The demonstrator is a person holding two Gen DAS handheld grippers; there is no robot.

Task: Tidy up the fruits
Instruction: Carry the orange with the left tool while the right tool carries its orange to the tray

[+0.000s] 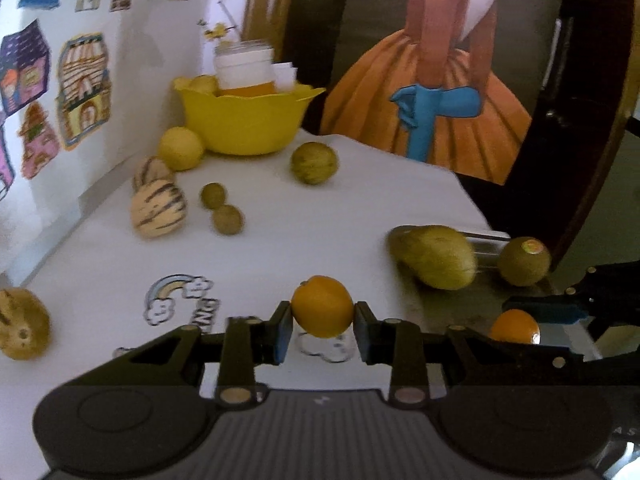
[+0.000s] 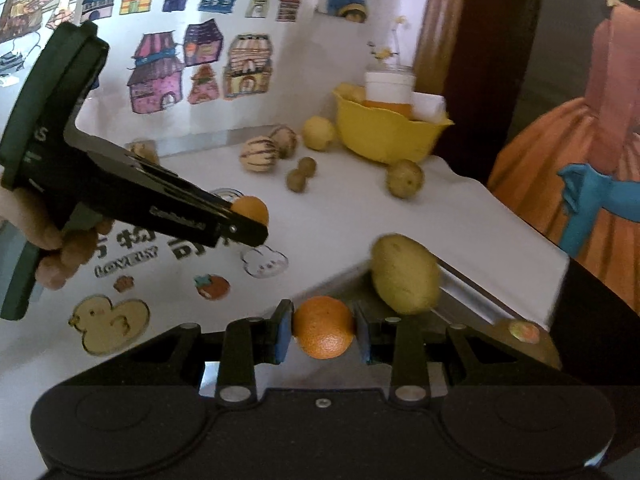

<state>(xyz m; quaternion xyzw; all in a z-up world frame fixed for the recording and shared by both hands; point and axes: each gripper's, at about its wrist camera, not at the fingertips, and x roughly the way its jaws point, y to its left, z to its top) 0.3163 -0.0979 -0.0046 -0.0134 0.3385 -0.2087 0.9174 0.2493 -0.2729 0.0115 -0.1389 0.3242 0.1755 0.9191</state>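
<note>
White wall (image 2: 304, 92) carrying coloured house drawings (image 2: 156, 74). White tablecloth (image 1: 312, 216) with cartoon prints covering the table. Brown curtain (image 2: 448, 20) hanging at the corner. Poster of a figure in an orange gown and blue gloves (image 1: 436, 92) standing against dark furniture.

Both my views are dim with a cool cast. The white surface (image 1: 280, 208) is the brightest area, evenly lit, with soft, faint shadows under the fruit. Fisheye bending curves the edges, and the corners go black. The yellow bowl (image 1: 244, 120) and the green mango (image 2: 404, 276) are smeared by motion blur.
</note>
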